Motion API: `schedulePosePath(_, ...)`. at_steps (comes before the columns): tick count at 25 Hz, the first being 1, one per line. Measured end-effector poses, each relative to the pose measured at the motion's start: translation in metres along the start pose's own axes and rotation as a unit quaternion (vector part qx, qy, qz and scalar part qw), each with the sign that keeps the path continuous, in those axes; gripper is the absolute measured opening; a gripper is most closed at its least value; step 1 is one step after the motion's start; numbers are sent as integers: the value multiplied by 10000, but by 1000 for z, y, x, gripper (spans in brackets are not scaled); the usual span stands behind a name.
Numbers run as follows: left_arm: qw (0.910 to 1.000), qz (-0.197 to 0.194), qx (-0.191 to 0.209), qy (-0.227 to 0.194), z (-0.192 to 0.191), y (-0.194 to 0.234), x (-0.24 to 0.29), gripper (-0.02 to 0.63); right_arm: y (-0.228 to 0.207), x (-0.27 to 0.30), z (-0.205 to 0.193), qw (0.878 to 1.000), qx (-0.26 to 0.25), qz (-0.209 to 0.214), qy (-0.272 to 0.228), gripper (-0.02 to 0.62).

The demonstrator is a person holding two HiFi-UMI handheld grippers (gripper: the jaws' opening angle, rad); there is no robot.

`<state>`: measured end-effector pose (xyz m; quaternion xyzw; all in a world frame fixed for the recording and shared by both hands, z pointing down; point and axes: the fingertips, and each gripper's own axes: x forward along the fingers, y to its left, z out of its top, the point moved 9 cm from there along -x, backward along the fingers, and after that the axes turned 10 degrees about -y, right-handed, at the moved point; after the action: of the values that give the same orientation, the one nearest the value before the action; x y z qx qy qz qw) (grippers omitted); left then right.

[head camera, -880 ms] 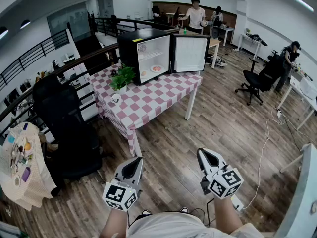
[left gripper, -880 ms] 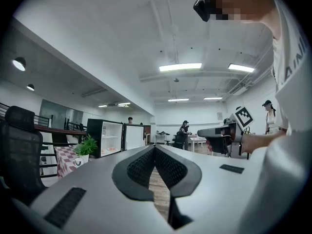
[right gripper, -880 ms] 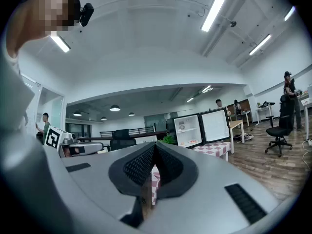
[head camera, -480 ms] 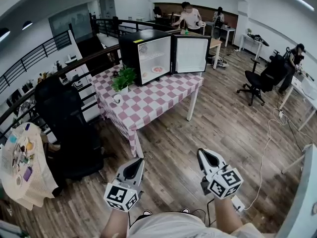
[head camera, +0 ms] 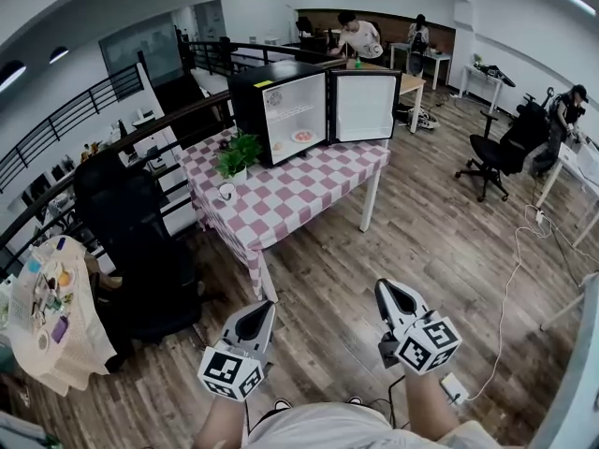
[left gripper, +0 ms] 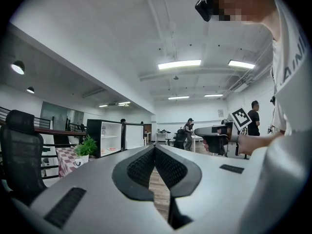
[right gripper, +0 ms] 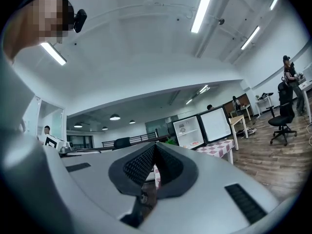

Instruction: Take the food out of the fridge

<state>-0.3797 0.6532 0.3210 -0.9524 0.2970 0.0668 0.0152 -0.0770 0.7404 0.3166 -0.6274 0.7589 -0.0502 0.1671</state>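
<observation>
Plainly, both tongs are held level above the wooden floor (head camera: pixel 374 232), well apart from the desk (head camera: pixel 281 195), which is covered with a pink-and-white checked cloth. The left tongs (head camera: pixel 267 304) are closed, the ribbed pads being pressed together at their tips with nothing gripped between them. The right tongs (head camera: pixel 382 286) are likewise closed and empty. Each is carried side by side at the bottom of the head view, with the marker cubes turned toward the person.

The fridge (head camera: pixel 281 106), a small black one, is set at the far edge of the desk, and its door (head camera: pixel 365 106) is swung fully open to the right. The food (head camera: pixel 301 136) is seen inside the white interior as a plate of something reddish on the lower shelf; a smaller orange item lies just left of it, though what it is cannot be told. A potted plant (head camera: pixel 239 152) is placed at the left edge of the desk, just beside the fridge, and a white mug (head camera: pixel 226 192) stands nearer along the same edge.

A black office chair (head camera: pixel 131 241) is parked to the left of the desk. A white cable (head camera: pixel 505 279) is trailed across the floor at the right. Several people are seen at other desks far behind.
</observation>
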Motion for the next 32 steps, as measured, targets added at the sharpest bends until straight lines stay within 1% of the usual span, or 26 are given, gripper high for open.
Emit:
schedulePosePath(6,10000,47,-22,58,-5,-33,33,6,-42,-15,9,9999,55,84,99,18)
schedulePosePath(9,9999,30,-9,122,-13,-46,33,6,-51,-29,3,9998,117,111,135,19)
schedulePosePath(12,9996,15,-7,279,-22,-62,42,7,-71,-39,-2,9993,299,23,214,18)
schedulePosePath(14,9993,8,11,369,-23,-71,47,6,-80,-41,-4,9987,440,57,257,19)
schedulePosePath(17,9989,-10,47,460,-24,-76,58,7,-92,-42,-8,9983,497,114,285,18)
schedulePosePath(21,9988,-75,65,486,-30,-70,80,6,-110,-37,-15,9978,594,58,303,18)
schedulePosePath(25,9988,-200,-17,444,-40,-58,108,6,-127,-26,-16,9978,532,-100,392,18)
schedulePosePath(29,9990,-279,-92,343,-47,-36,140,6,-145,-1,-12,9981,413,-232,398,18)
schedulePosePath(32,9990,-330,-107,294,-52,-12,165,7,-158,32,-13,9981,380,-287,391,18)
